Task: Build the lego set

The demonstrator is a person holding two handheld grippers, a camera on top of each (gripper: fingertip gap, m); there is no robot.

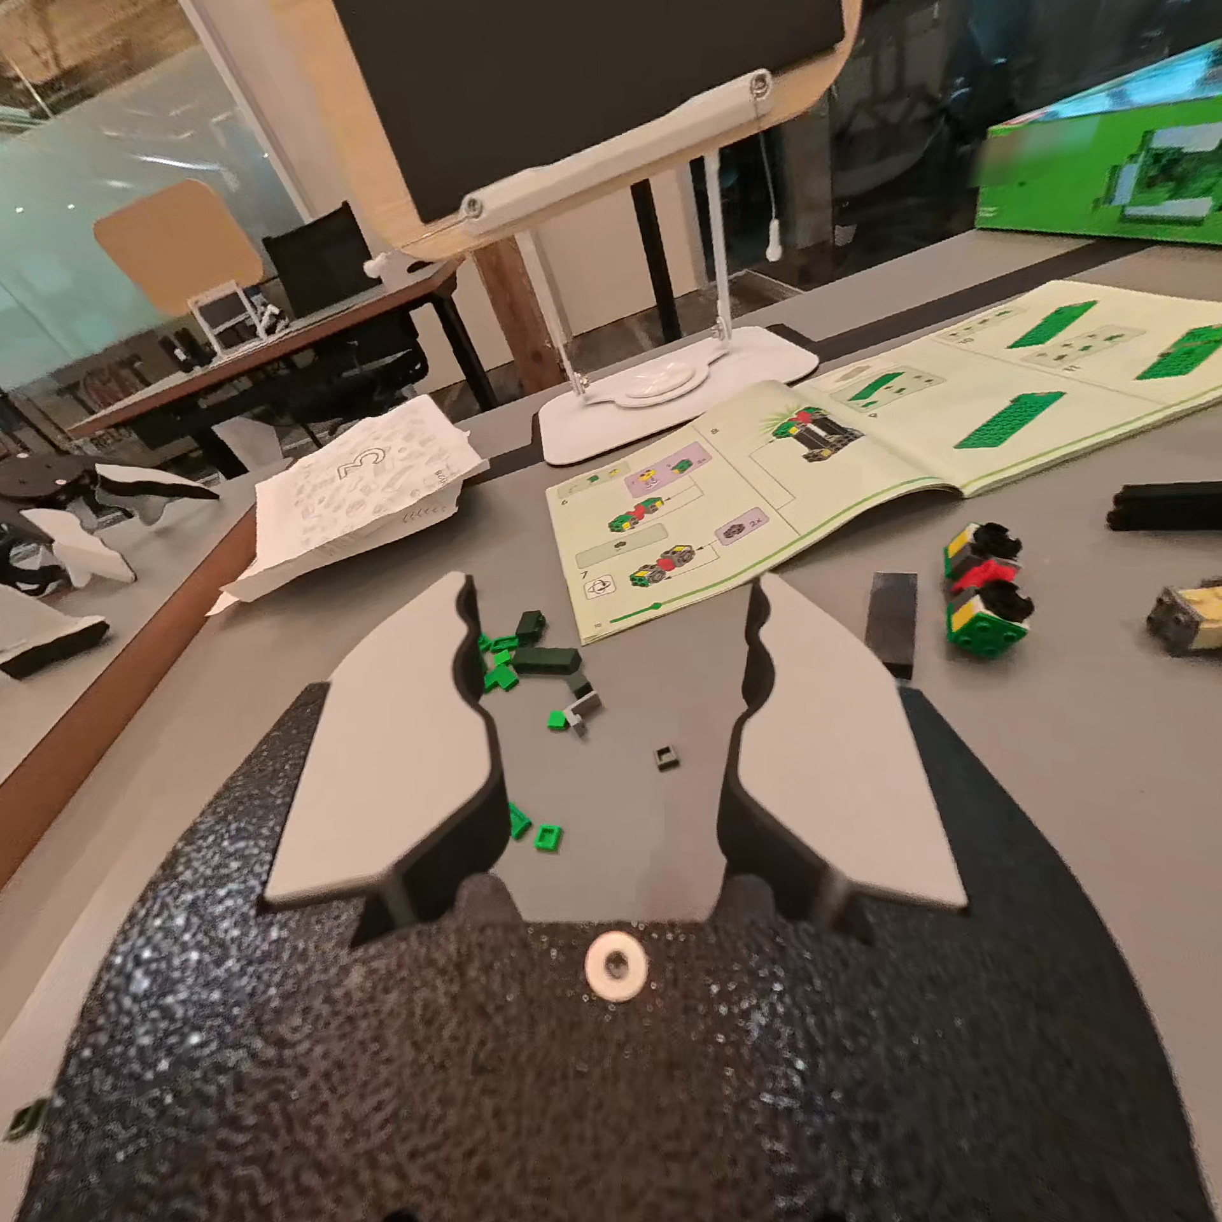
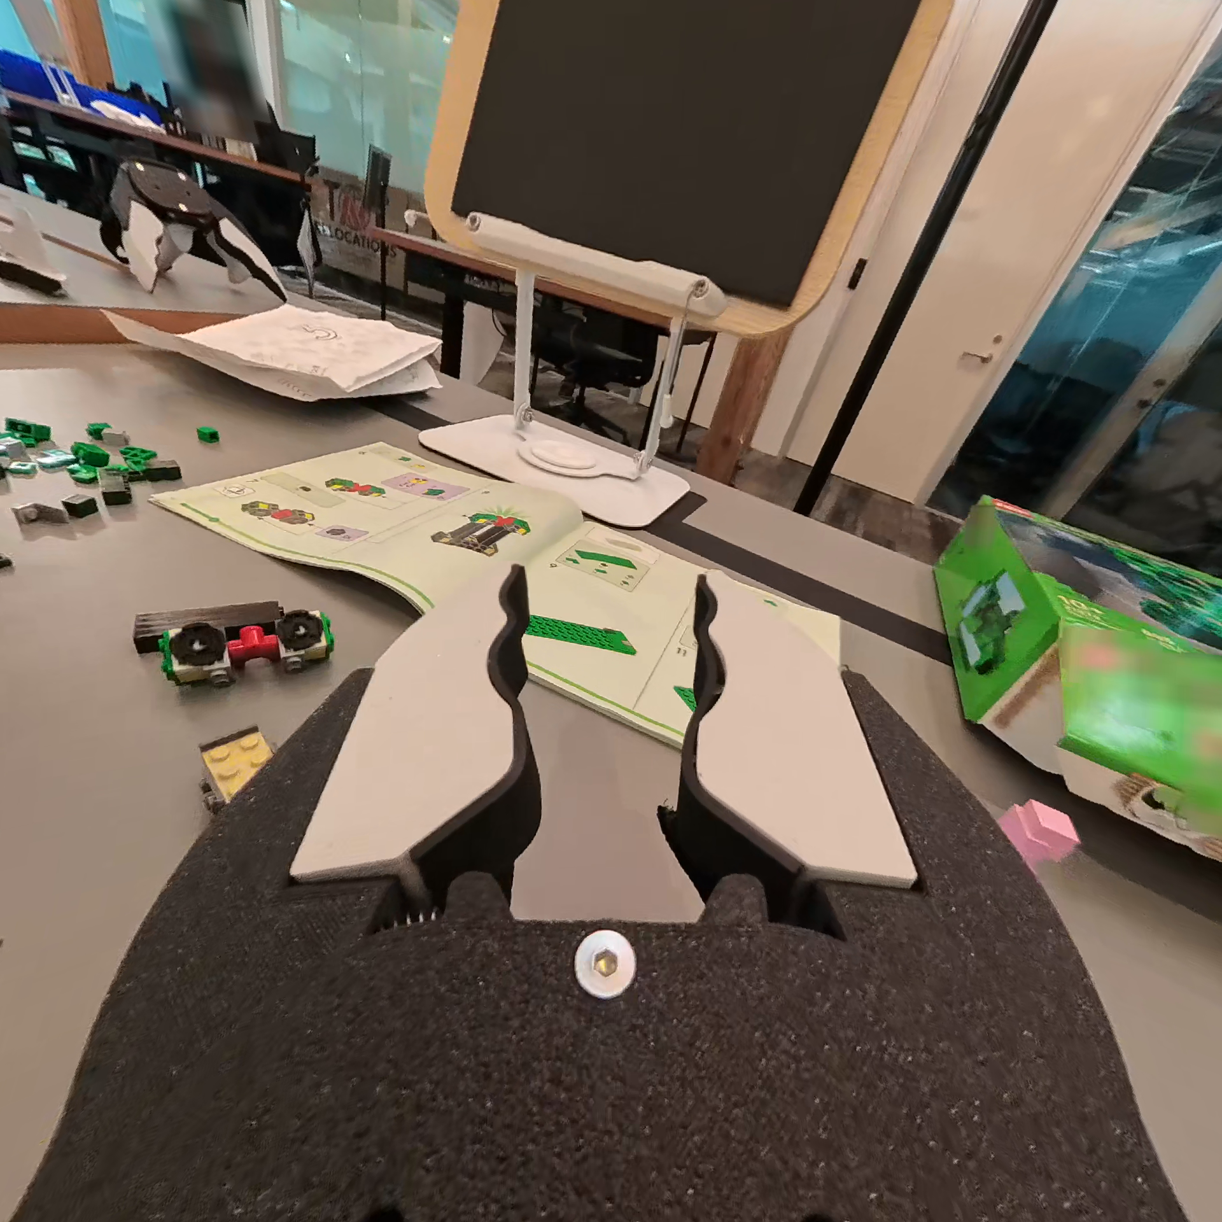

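My left gripper is open and empty above a scatter of small green and dark bricks on the grey table; a tiny black piece lies between its fingers. My right gripper is open and empty over the near edge of the open instruction booklet. A built sub-assembly with black wheels, a red connector and green and yellow bricks lies right of the left gripper; it also shows in the right wrist view. A yellow-topped piece lies by the right gripper's left finger.
A dark flat plate and a long black bar lie near the sub-assembly. A white paper bag lies at the back left. A white stand holds a dark screen. The green set box and a pink brick are at the right.
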